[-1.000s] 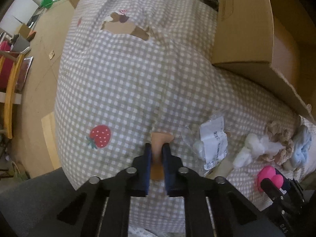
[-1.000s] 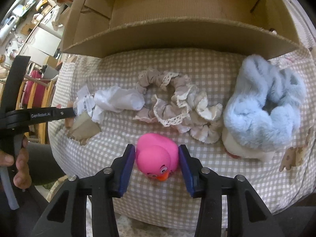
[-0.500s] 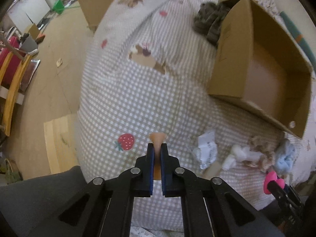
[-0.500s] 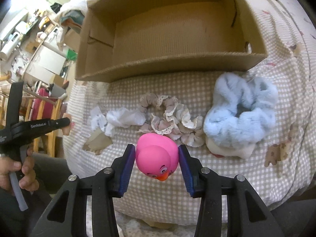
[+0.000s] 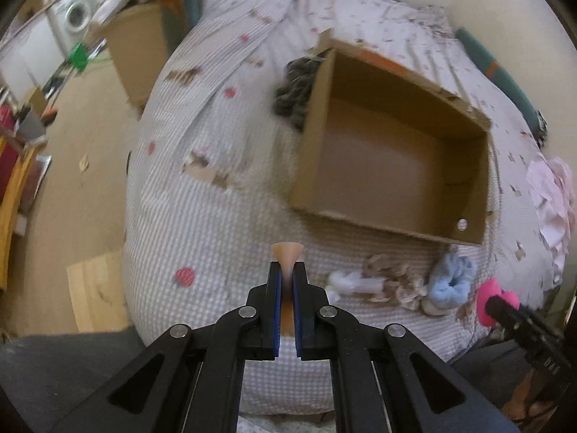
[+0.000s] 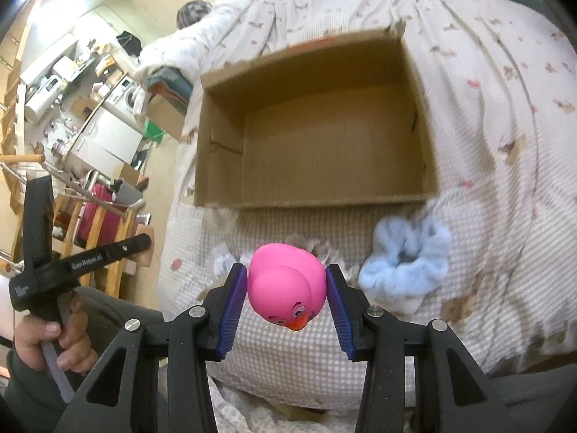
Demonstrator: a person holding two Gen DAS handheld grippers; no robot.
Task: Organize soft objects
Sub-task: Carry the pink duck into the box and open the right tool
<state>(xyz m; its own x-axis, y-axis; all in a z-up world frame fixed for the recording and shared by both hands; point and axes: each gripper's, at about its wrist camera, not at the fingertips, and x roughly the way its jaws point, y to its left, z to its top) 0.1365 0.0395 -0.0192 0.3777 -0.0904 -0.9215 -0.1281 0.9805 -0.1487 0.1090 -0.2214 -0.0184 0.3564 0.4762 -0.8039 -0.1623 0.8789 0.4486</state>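
1. You are pinching a small peach-coloured soft piece in your left gripper, its pads pressed nearly together on it, just in front of the cardboard box.
2. You are clamping the pink rubber duck in your right gripper, both pads pressing on its sides, hanging in front of the box's near wall.
3. The box is looking empty, so nothing is sorted yet; both held pieces are seemingly on their way in.
4. Waiting in front of the box are the blue fluffy scrunchie, the beige lace scrunchie and a white soft bundle. These are still left to gather.
5. Everything is sitting on a bed with a grey-and-white checked cover printed with strawberries; it is giving and uneven, so the box may be tilting slightly.
6. Left of the box, past the bed's edge, a wooden floor, a washing machine and another carton are showing.
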